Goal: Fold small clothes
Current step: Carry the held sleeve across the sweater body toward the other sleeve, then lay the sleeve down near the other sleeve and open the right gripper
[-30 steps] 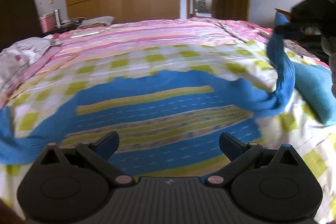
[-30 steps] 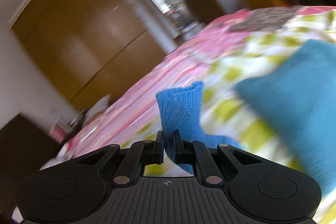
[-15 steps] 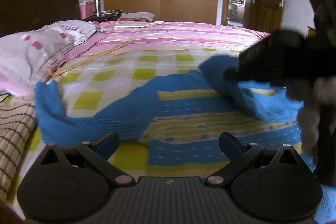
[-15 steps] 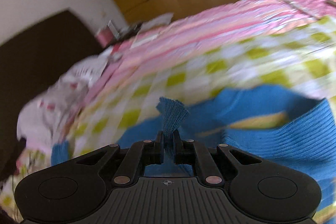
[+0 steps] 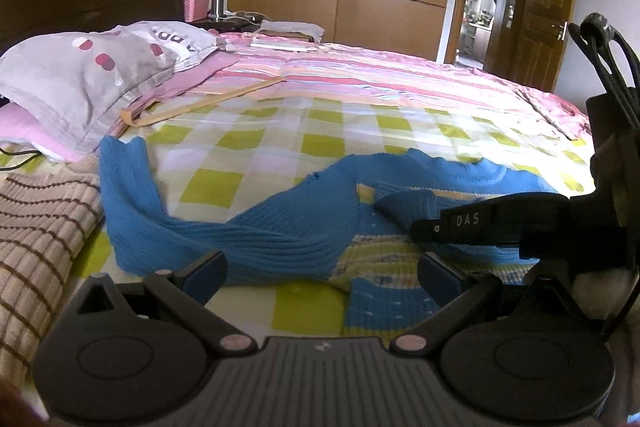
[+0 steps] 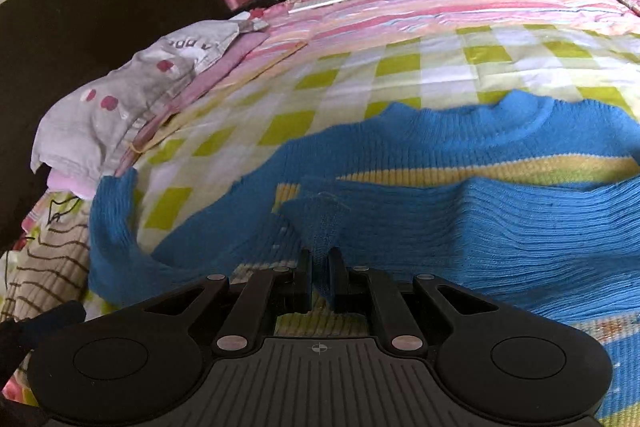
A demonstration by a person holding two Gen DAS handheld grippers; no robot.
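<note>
We are pinching a sleeve cuff (image 6: pixel 322 223) of the blue sweater (image 6: pixel 520 227) between the closed fingers of our right gripper (image 6: pixel 319 281), holding it over the sweater's striped chest. Our left gripper (image 5: pixel 320 273) is hanging with its jaws spread wide and holding nothing, just short of the sweater's other sleeve (image 5: pixel 132 203), which is trailing off beside the striped beige garment (image 5: pixel 36 227). The sweater is lying spread on the checked bedspread (image 5: pixel 280 135).

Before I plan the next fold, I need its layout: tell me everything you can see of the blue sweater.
The blue sweater is a ribbed knit with yellow and patterned bands across its body. It lies spread on the checked bedspread, collar at the far side. One sleeve trails out toward the striped beige garment. The other sleeve is folded over the body, its cuff pinched in the shut right gripper.
</note>
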